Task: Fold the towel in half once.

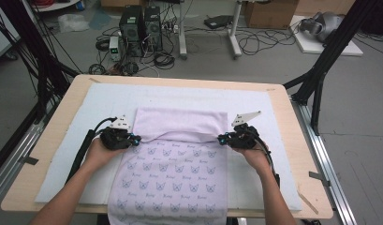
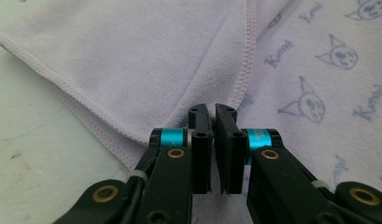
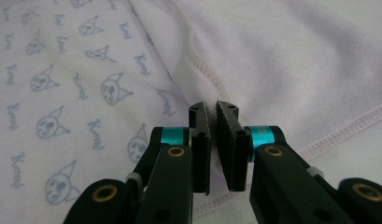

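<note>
Lilac towel (image 1: pixel 180 154) (cat print), far end folded back

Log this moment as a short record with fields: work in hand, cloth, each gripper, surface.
work: folding a towel
towel: lilac, cat-face print up, far part folded back with plain side up, near end hanging over the table edge
left gripper: at the fold's left edge, jaws nearly closed
right gripper: at the fold's right edge, jaws nearly closed
grip on cloth: cannot tell
surface: pale mat on wooden table

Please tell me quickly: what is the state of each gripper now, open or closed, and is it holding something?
Left gripper: jaws nearly closed, pinching the folded towel at its edge.
Right gripper: jaws nearly closed, pinching the towel's opposite edge.
</note>
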`<action>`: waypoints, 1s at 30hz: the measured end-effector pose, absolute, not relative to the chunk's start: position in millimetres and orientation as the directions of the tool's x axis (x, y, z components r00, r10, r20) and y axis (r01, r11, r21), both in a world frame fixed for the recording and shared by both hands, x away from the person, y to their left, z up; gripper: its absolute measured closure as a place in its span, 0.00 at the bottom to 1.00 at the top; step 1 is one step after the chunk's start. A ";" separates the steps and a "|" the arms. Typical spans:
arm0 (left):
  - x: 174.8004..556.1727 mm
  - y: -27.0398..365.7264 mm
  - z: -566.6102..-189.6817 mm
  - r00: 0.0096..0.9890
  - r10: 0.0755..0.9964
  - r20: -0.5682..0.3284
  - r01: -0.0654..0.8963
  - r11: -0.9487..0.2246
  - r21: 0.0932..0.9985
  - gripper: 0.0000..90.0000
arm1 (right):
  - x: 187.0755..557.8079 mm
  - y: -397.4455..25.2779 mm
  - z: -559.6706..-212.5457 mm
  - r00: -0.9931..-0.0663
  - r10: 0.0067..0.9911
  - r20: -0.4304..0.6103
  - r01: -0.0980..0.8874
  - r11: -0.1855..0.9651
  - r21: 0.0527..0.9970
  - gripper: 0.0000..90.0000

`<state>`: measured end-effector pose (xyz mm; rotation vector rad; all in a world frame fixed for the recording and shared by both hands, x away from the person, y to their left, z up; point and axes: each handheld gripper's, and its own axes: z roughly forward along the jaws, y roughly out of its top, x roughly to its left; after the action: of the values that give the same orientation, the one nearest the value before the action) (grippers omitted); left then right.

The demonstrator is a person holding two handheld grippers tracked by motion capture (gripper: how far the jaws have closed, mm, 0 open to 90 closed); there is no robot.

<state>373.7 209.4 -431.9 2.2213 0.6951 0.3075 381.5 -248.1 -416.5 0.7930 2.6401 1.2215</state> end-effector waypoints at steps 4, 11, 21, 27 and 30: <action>367.9 220.9 -418.4 0.807 0.591 -0.008 0.373 -0.499 0.782 0.95 | 376.6 -251.0 -408.9 -0.860 0.502 0.091 0.386 0.524 0.759 0.94; 332.0 244.5 -400.0 0.801 0.599 -0.006 0.340 -0.447 0.827 0.96 | 348.5 -255.4 -383.4 -0.879 0.475 0.047 0.317 0.507 0.801 0.96; 253.5 267.0 -402.1 0.819 0.574 0.020 0.299 -0.456 0.838 0.74 | 260.6 -257.1 -388.0 -0.932 0.358 0.058 0.244 0.501 0.831 0.77; 266.3 251.8 -413.9 0.840 0.542 -0.015 0.318 -0.470 0.823 0.68 | 267.1 -252.1 -397.2 -0.925 0.375 0.064 0.259 0.497 0.828 0.72; 273.8 241.8 -425.4 0.856 0.517 -0.031 0.327 -0.493 0.806 0.67 | 274.6 -240.2 -408.1 -0.932 0.355 0.076 0.267 0.529 0.805 0.72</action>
<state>273.8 241.8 -425.4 2.1301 0.6114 0.2682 274.6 -240.2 -408.1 0.5427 2.6615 1.3755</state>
